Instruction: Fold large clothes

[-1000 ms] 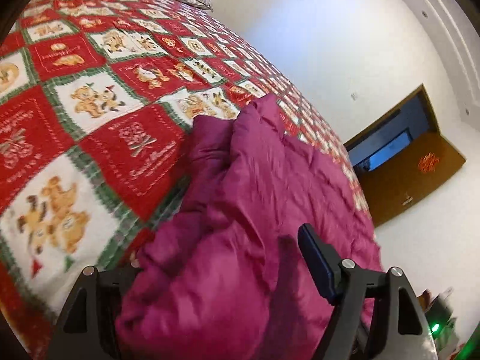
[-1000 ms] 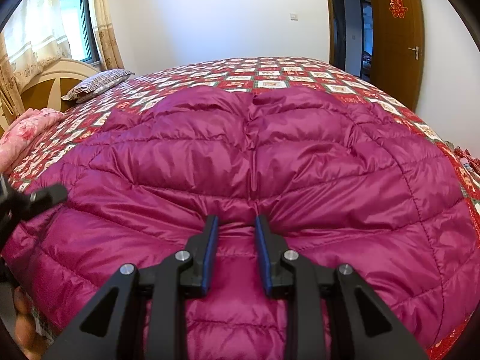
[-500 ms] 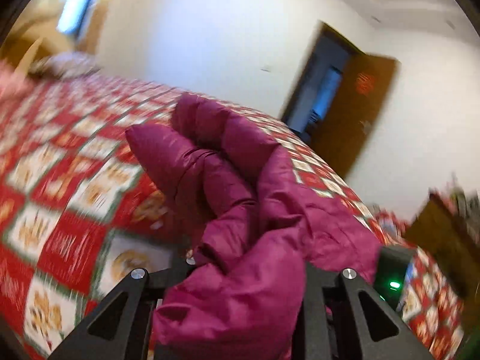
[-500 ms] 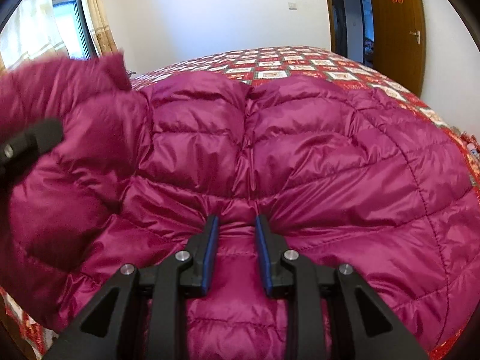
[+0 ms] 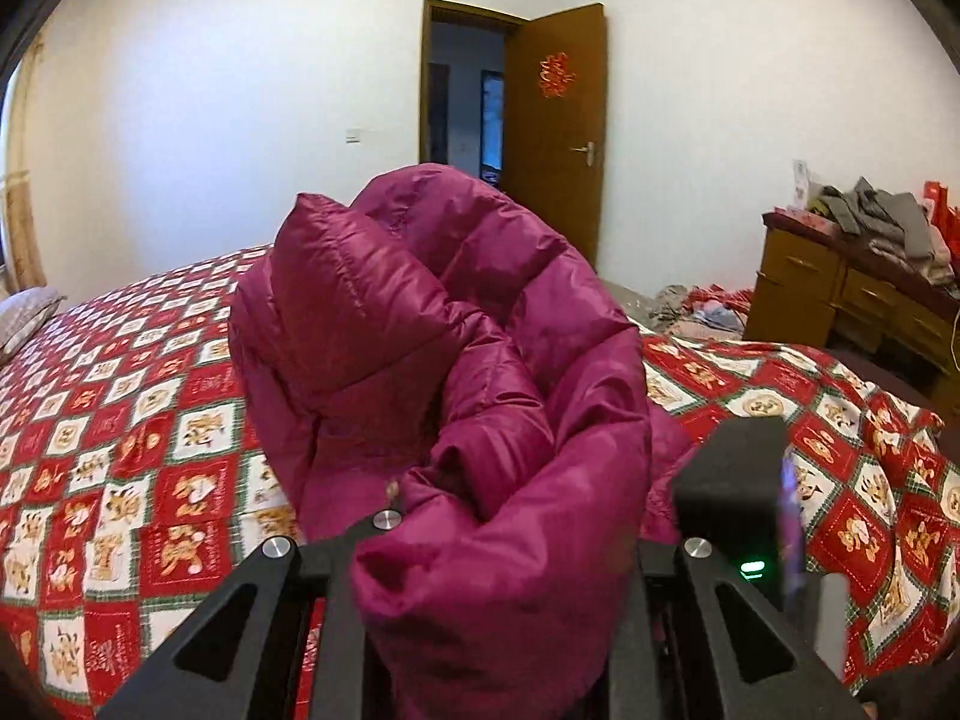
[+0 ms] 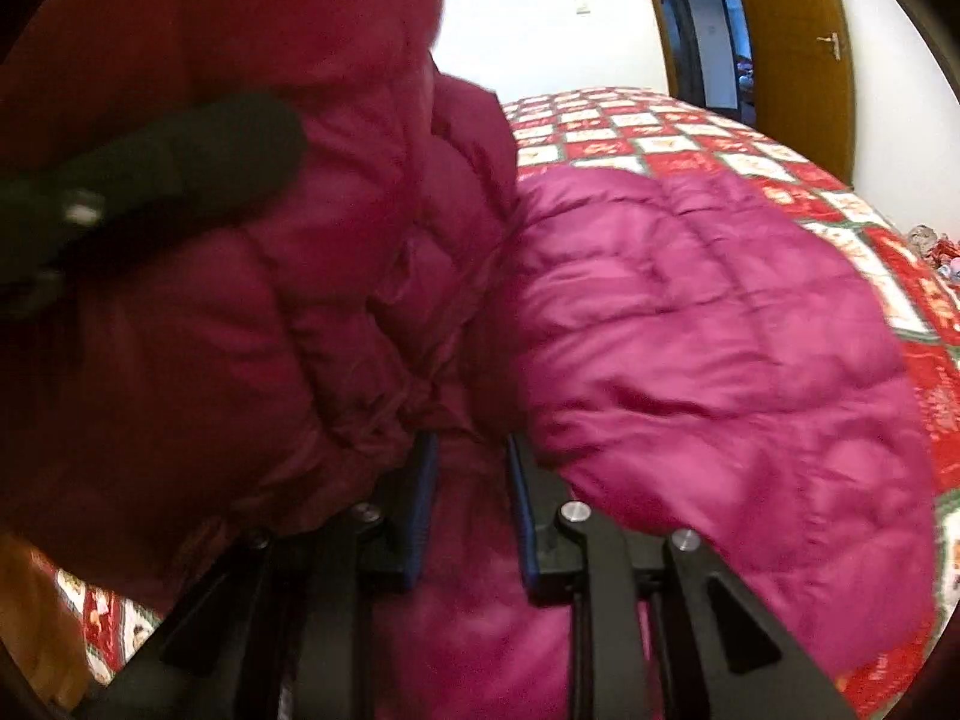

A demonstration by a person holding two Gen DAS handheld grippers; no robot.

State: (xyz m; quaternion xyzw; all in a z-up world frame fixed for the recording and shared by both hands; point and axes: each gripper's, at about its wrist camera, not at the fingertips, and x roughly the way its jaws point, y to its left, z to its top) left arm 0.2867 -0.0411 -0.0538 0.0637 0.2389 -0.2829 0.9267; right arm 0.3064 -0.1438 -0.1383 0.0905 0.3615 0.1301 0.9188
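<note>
A large magenta puffer jacket (image 6: 690, 324) lies on a bed with a red, white and green patchwork quilt (image 5: 120, 420). My left gripper (image 5: 498, 570) is shut on a bunched side of the jacket (image 5: 420, 312) and holds it lifted above the bed; the fabric hides its fingertips. The left gripper also shows in the right wrist view (image 6: 180, 156), carrying that lifted side over the jacket's left half. My right gripper (image 6: 471, 456) is shut on the jacket's near edge, low at the bed's front.
An open wooden door (image 5: 552, 120) stands beyond the bed. A wooden dresser (image 5: 852, 294) piled with clothes is at the right, with loose items (image 5: 696, 306) beside it. A pillow (image 5: 24, 312) lies at the far left of the bed.
My left gripper has lifted its side of the jacket off the bed and swung it up and over toward the right gripper. The right gripper has kept its hold in place.
</note>
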